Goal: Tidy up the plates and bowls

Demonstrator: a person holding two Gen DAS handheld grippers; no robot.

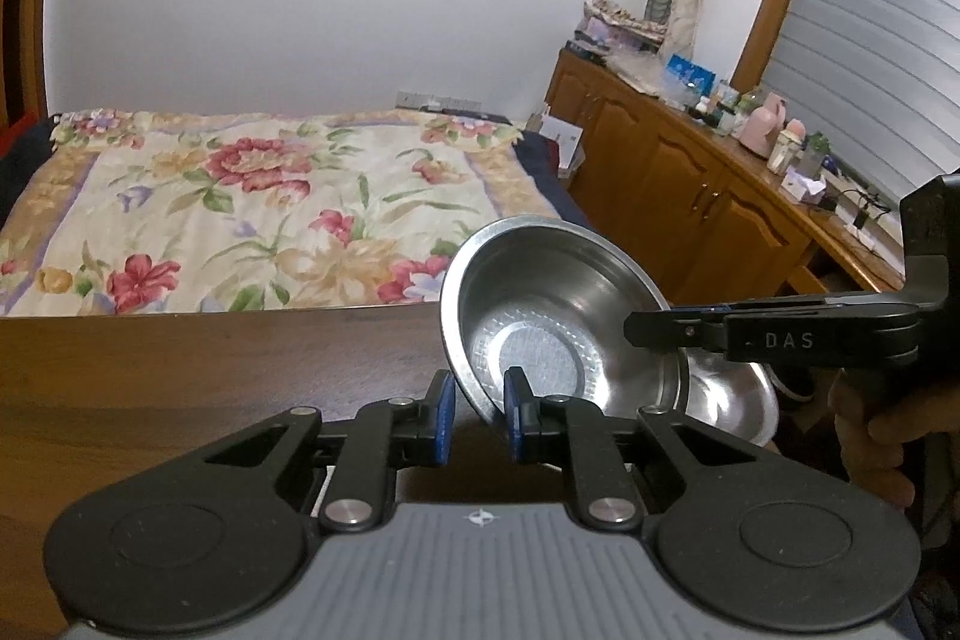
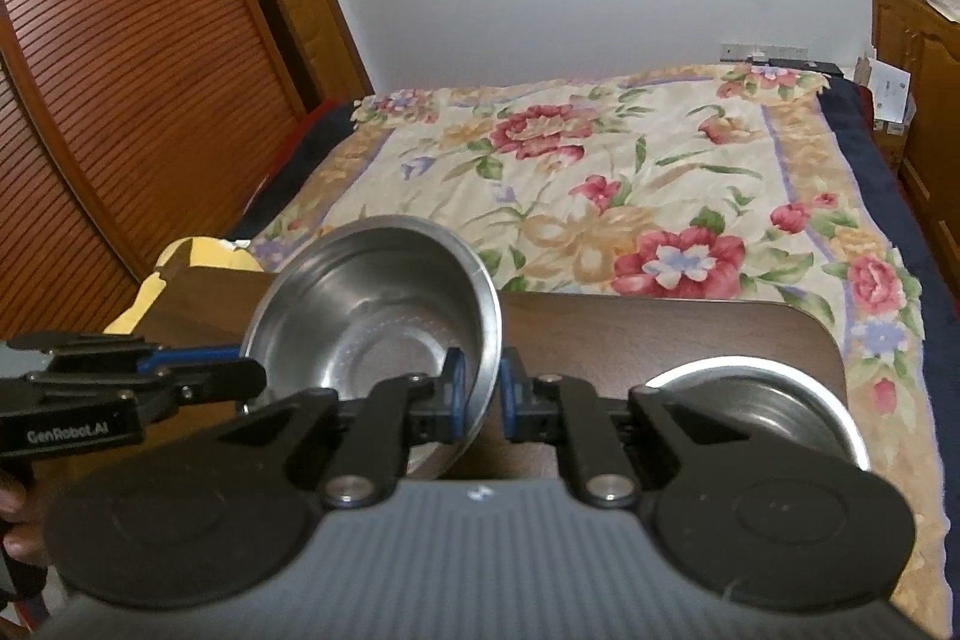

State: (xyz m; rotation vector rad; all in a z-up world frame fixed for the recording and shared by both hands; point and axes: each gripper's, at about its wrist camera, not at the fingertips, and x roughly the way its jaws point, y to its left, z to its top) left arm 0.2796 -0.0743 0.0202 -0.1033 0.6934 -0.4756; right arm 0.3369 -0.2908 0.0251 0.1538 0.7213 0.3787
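Centrally, low in the left wrist view, the left gripper [image 1: 477, 418] straddles the near rim of a tilted steel bowl [image 1: 558, 316] with its blue pads [image 1: 515, 421], grasping it. The right gripper [image 1: 660, 331] enters from the right of that view and clamps the bowl's opposite rim.

In the right wrist view:
- Item 1: right gripper [image 2: 480, 397], pads either side of the bowl wall, closed on the steel bowl [image 2: 372, 310], which is tipped with its opening toward the camera.
- Item 2: left gripper [image 2: 240, 370], at left, gripping the far rim.
- Item 3: second bowl [image 2: 774, 409], lower right, upright on the dark wooden table [image 2: 660, 334].
- Item 4: floral bedspread [image 2: 600, 172], upper centre, beyond the table.
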